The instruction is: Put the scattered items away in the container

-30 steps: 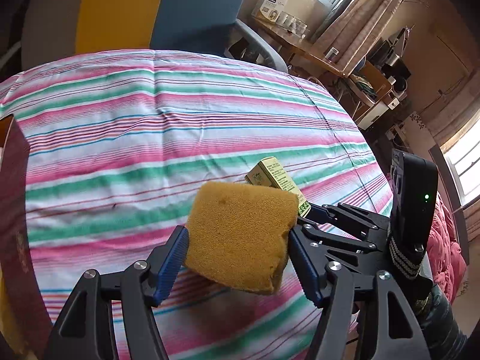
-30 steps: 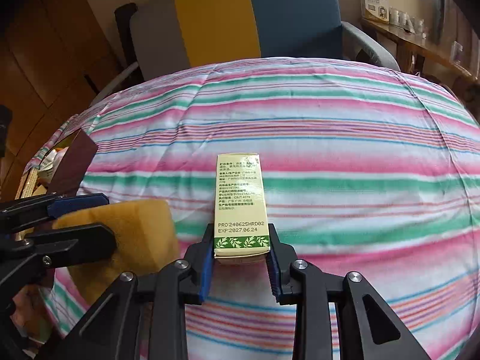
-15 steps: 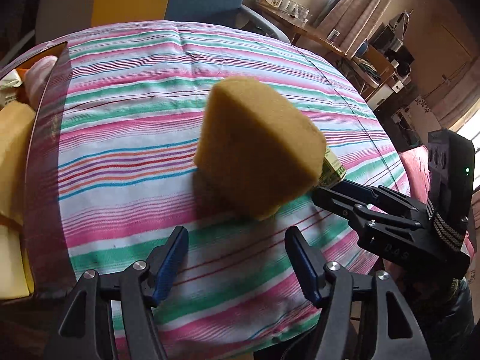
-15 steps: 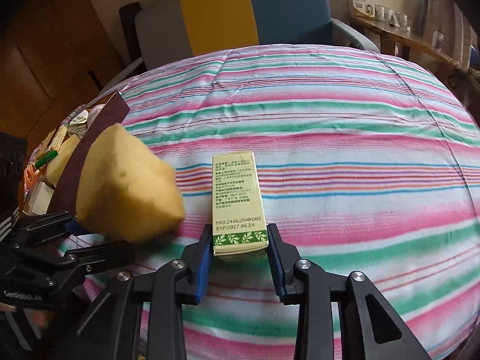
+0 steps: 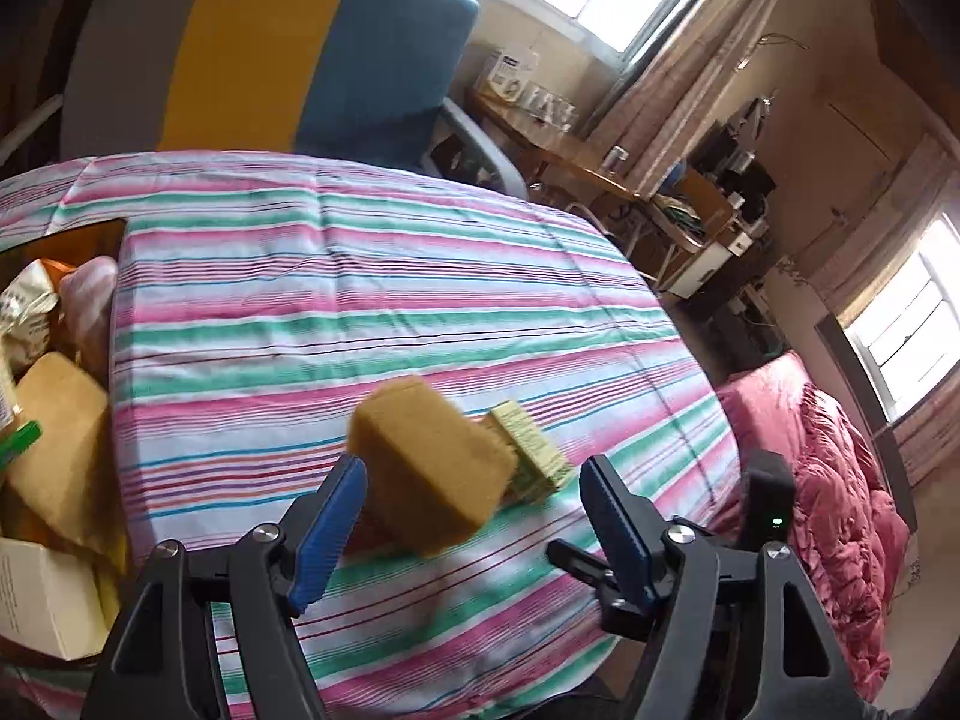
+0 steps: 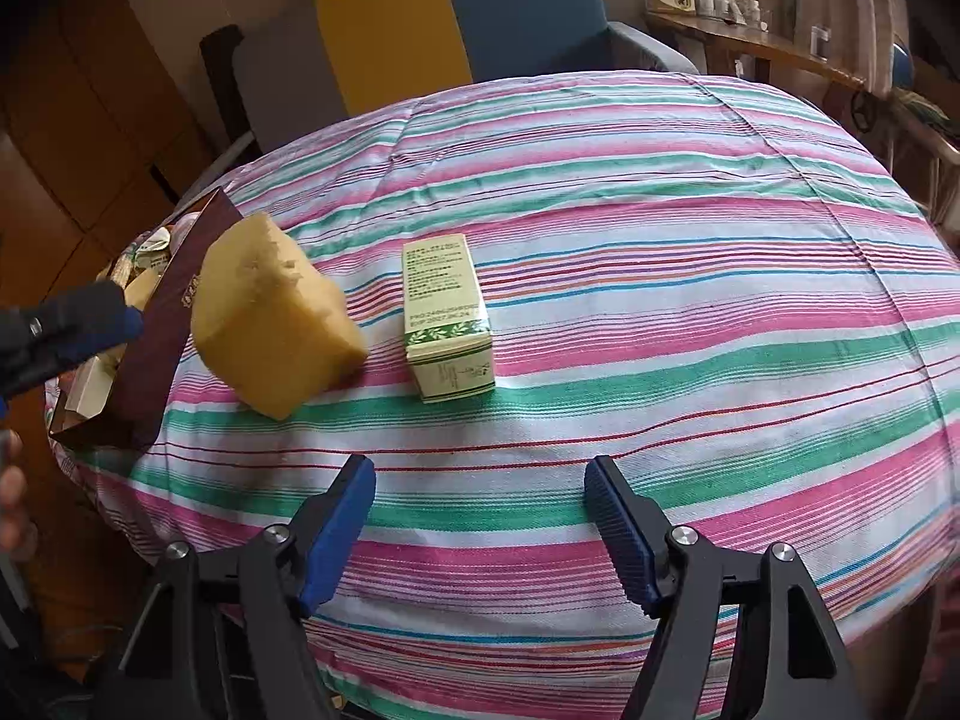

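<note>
Both grippers, left (image 5: 471, 507) and right (image 6: 480, 507), gape empty; the sponge (image 6: 273, 315) (blurred) sits beside the green carton (image 6: 447, 318), nearer the brown box (image 6: 162, 324).

We hold our left gripper (image 5: 474, 516) with its jaws spread wide, the blue-padded fingers (image 5: 330, 528) reaching forward from about seven and five o'clock in its own wrist view and gripping nothing. From the right wrist camera this same gripper (image 6: 72, 330) enters at nine o'clock, blurred (its far tip is all we can make out clearly). Our right gripper (image 6: 480, 516) is likewise parted wide, its blue pads (image 6: 618, 528) angled outward, with nothing between them. At the left edge of the right wrist view, near eight o'clock, part of our hand (image 6: 12, 492) shows, too cropped to tell its pose.
</note>
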`<state>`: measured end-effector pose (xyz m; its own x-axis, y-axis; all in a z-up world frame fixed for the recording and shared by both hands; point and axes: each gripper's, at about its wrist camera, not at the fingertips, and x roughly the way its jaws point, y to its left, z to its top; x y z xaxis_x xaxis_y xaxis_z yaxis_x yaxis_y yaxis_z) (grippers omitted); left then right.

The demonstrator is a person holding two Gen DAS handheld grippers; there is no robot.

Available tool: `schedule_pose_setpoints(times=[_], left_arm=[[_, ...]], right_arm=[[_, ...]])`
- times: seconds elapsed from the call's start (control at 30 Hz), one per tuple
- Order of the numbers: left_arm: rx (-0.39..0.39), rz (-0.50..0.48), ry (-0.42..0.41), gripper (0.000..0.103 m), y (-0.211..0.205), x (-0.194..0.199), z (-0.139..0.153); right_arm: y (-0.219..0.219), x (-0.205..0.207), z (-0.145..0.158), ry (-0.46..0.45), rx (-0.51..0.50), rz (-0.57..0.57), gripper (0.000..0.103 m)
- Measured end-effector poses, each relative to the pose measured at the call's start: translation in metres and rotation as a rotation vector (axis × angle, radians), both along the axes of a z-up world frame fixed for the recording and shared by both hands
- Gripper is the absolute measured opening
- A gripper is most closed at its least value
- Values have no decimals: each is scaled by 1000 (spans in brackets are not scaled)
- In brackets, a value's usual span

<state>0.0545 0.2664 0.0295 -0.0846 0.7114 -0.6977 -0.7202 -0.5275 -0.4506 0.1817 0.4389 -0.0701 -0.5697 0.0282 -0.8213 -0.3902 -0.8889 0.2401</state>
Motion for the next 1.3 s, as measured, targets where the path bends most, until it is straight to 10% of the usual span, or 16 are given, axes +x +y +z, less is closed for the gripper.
schedule_pose_setpoints(times=[0.23,0.67,1.0,1.3], left_arm=[[-64,-205,-75,75,44,36,-34],[-190,-45,-3,75,-6,-6,-43],[-151,21,-96,75,-50,-2,-45],[-211,102,49,82,-59,-16,-33]], right_arm=[[9,-1,-2,33,-24,-19,79],[4,-9,-8,72,-12,9,100],[3,-13,-9,76,-2,9,102],[-2,-13,-10,74,24,9,103]])
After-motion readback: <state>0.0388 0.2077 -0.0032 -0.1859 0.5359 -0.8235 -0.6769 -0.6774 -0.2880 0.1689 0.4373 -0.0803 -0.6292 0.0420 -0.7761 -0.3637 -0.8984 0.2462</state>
